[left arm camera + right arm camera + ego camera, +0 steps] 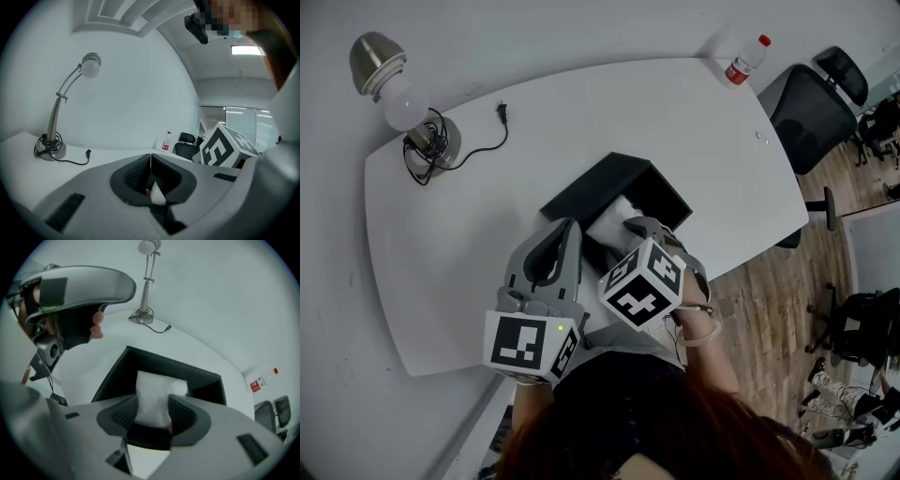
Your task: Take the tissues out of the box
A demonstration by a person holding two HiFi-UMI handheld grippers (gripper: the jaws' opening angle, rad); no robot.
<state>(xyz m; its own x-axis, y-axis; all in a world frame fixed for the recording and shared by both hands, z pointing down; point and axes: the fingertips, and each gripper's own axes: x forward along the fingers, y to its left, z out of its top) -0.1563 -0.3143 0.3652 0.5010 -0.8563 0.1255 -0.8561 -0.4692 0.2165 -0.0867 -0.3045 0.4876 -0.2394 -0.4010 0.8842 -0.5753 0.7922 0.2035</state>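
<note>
the right gripper [153, 402] pinches the tissues [159, 383] standing in the box [117, 371] to lift them out, while the left gripper [151, 161], jaws closed together, waits alongside.

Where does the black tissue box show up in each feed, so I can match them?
Head view: black box at picture centre, white tissues inside.
Left gripper view: not in it.
Right gripper view: box at centre, just beyond the right hand-held gripper, whose jaws pinch the tissues.
Shared landmark: desk lamp, upper left in the head view, left in the left gripper view, top centre in the right gripper view.
</note>
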